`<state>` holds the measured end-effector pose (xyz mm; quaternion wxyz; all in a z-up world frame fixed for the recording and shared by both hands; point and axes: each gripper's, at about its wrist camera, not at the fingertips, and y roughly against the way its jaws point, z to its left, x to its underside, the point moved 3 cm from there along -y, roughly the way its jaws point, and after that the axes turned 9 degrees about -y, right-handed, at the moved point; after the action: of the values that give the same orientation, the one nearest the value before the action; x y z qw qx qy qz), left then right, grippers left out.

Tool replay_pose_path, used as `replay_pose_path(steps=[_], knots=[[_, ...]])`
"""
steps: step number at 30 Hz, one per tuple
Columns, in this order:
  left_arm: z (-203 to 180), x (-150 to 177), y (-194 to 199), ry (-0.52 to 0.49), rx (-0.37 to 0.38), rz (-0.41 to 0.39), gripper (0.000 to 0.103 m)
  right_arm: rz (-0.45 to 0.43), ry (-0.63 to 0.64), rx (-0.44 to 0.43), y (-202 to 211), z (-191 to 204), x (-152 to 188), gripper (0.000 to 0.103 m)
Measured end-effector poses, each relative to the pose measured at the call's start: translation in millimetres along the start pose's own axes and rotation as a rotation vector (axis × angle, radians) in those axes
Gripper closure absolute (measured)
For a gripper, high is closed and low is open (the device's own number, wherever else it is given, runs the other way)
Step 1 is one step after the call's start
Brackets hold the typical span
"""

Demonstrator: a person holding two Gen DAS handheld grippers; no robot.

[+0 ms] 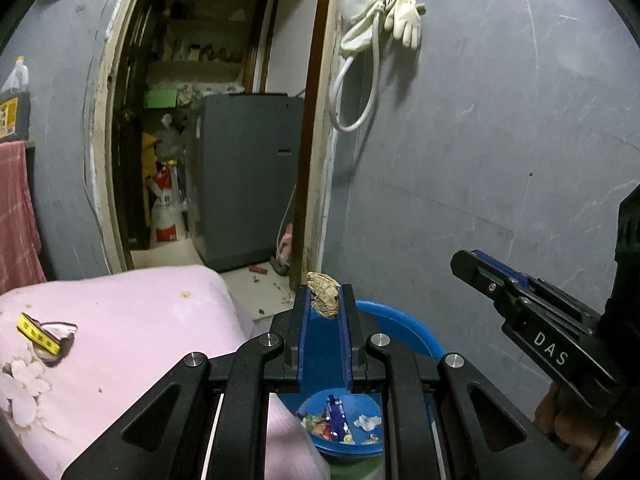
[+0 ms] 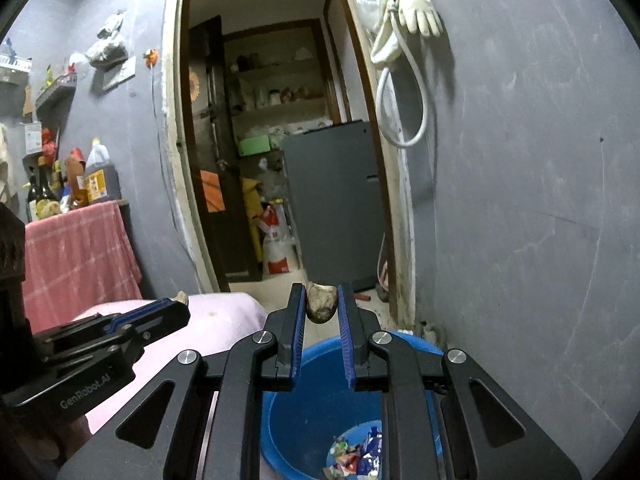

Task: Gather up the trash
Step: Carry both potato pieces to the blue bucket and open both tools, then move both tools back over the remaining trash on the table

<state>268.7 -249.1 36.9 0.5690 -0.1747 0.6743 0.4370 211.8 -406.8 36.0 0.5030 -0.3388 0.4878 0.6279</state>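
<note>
Left wrist: nutshell pinched at left gripper tips.

Round plastic basin blue, multicoloured wrappers inside. Bed cover pale pink, white flower print. Wall grey. Hanging rubber glove cream. Checked cloth pink.

A grey wall frames an open doorway leading to shelves and a grey cabinet. White gloves and a hose hang beside the doorway.
</note>
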Motion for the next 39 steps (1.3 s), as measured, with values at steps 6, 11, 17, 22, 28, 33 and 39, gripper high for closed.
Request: replay_pose_path(steps=[6, 11, 17, 22, 28, 33, 39], knots=[[1, 14, -25, 0.046, 0.058, 0.109, 0.092, 0.091, -0.039, 0.025, -18, -14, 12, 0.089], [3, 24, -44, 0.08, 0.087, 0.175, 0.092, 0.154, -0.067, 0.039, -27, -22, 20, 0.089], [1, 32, -65, 0.09, 0.111, 0.27, 0.092, 0.198, -0.088, 0.054, -34, -28, 25, 0.088], [0, 37, -74, 0.1, 0.112, 0.296, 0.092, 0.222, -0.09, 0.062, -38, -30, 27, 0.088], [2, 39, -76, 0.124, 0.108, 0.3, 0.092, 0.243, -0.101, 0.071, -41, -31, 29, 0.088], [4, 37, -78, 0.132, 0.099, 0.306, 0.091, 0.258, -0.106, 0.078, -45, -33, 32, 0.086], [10, 38, -76, 0.163, 0.09, 0.307, 0.076, 0.267, -0.113, 0.087, -47, -36, 33, 0.075]])
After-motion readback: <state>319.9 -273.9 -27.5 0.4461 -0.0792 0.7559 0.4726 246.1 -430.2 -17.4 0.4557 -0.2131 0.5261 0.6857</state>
